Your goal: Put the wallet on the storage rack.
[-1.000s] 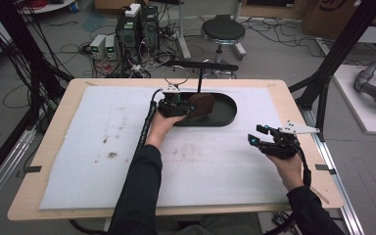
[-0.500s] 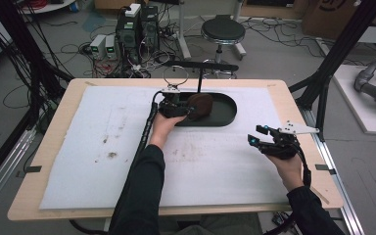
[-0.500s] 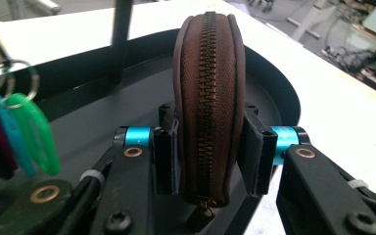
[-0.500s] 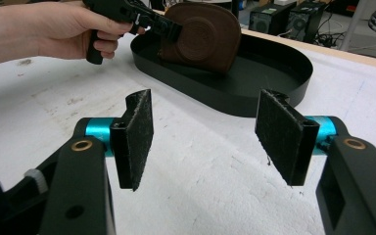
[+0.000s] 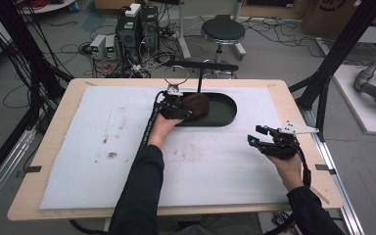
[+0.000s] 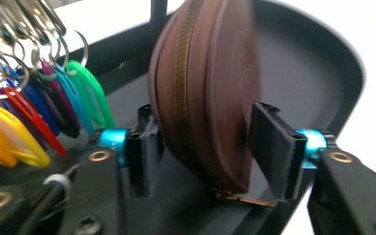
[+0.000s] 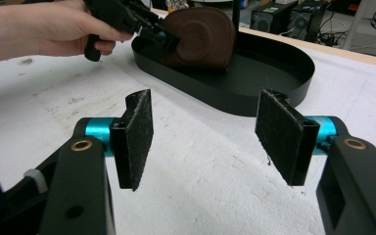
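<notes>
A brown zippered pouch (image 6: 203,93) is stood on edge in the near end of a black oval tray (image 5: 225,110), which lies toward twelve o'clock on the white table mat (image 5: 78,147). In the left gripper view the pouch is seen between the jaws of the left gripper (image 6: 210,147), its zipper band running up and away from the camera. The jaws have just been opening: a gap is visible between the right-hand pad and the pouch's face, so the pouch appears released rather than clamped, though contact at the other pad cannot be told. A bunch of coloured key tags (image 6: 39,112) hangs at ten o'clock of the pouch.

The right gripper (image 7: 203,134) is held over the mat at about four o'clock of the tray, well apart from it, with its jaws wide and nothing between them. From it the pouch (image 7: 200,36) lies at twelve o'clock. The left hand (image 5: 161,129) is judged much the nearer; any withdrawal would best follow the pouch's flat faces, lest it be tipped.
</notes>
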The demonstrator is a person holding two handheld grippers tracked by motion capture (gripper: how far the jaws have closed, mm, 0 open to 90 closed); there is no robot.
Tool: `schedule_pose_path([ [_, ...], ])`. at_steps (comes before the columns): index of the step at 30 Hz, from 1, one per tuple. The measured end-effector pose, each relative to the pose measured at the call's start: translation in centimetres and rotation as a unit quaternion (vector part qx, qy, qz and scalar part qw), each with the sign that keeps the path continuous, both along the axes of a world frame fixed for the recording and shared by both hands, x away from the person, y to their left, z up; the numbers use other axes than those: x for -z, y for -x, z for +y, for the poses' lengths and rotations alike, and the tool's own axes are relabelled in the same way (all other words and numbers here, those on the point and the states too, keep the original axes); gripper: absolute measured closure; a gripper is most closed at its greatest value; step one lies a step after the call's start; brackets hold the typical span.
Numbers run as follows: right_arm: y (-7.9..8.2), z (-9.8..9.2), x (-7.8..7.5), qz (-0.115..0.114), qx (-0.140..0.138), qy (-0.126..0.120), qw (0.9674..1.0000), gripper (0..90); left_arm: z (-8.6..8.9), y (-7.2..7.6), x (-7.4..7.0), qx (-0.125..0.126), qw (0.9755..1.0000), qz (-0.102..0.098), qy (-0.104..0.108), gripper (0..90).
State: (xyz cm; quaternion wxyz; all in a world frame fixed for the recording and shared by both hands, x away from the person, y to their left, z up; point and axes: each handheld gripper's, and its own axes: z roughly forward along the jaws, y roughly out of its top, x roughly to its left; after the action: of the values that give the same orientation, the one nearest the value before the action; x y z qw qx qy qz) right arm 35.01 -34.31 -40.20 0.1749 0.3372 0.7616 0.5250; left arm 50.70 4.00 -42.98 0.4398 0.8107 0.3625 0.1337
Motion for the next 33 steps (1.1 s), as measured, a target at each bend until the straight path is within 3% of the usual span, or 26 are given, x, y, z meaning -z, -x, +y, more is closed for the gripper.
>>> schedule_pose_path([
  [3, 0.0, 0.0, 0.0, 0.002, 0.000, 0.000, 1.0000, 40.1, 0.0, 0.1, -0.4, -0.006, 0.9999, -0.009, 0.001, 44.5],
  [7, 0.0, 0.0, 0.0, 0.002, 0.000, 0.000, 1.0000, 39.9, 0.3, 0.5, -1.3, -0.024, 0.9989, -0.030, -0.025, 32.3],
  [12, 0.0, -0.1, 0.0, 0.002, 0.003, -0.001, 1.0000, 39.8, 0.9, 1.4, -2.8, -0.029, 0.9981, -0.048, -0.023, 30.0],
  [15, 0.0, -0.1, 0.0, 0.001, 0.003, -0.001, 1.0000, 39.7, 1.2, 2.6, -3.6, -0.015, 0.9980, -0.059, -0.016, 30.0],
  [25, -0.1, -0.5, 0.0, 0.002, 0.010, -0.003, 0.9999, 35.2, 4.1, 8.9, -6.2, 0.017, 0.9940, -0.107, 0.010, 29.9],
  [33, -0.3, -0.7, 0.1, 0.008, 0.013, -0.004, 0.9999, 30.8, 7.8, 13.4, -6.5, 0.009, 0.9915, -0.127, 0.025, 26.5],
])
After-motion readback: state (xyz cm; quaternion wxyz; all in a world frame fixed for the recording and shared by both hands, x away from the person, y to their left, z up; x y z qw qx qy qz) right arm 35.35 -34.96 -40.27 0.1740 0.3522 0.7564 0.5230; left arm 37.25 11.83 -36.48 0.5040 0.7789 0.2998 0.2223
